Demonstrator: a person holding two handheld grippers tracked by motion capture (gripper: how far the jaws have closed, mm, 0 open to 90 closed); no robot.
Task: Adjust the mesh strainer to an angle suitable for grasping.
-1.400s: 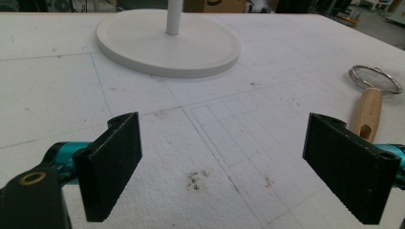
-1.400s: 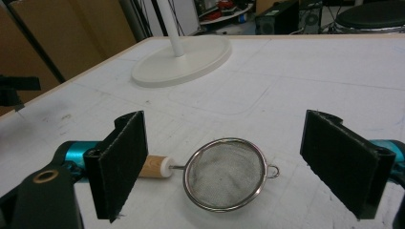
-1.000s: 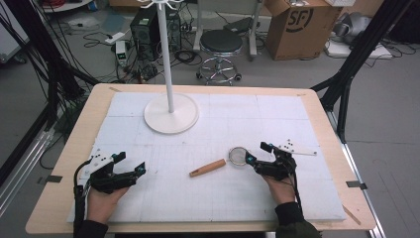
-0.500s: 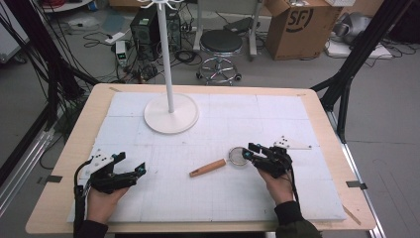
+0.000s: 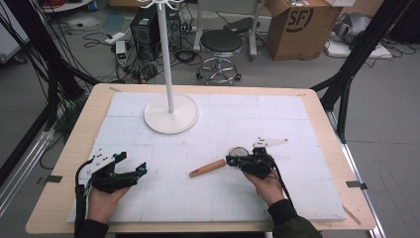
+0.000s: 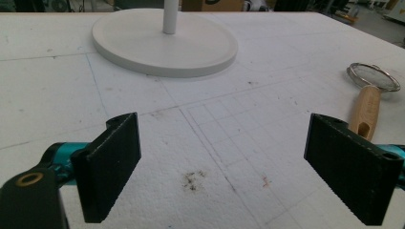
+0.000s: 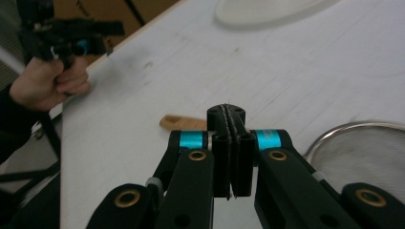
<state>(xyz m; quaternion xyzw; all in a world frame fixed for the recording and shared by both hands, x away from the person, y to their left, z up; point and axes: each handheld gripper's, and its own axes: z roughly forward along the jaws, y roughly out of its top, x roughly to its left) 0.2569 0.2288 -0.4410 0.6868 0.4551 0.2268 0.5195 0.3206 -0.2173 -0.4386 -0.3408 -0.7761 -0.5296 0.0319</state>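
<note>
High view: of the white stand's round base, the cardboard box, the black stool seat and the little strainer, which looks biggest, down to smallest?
1. Cardboard box
2. Round base
3. Stool seat
4. Strainer

The box and the stool are farther away, so their real sizes are unsure.

L gripper (image 6: 222,164) jaws wide apart over white foam; strainer (image 6: 367,98), prob. mesh, near stand base (image 6: 165,45).

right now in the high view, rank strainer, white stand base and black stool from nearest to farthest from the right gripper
1. strainer: right at the right gripper, its mesh ring by the jaws and its wooden handle running toward the person's left.
2. white stand base: farther up the table, to the left.
3. black stool: on the floor beyond the table's far edge.
</note>
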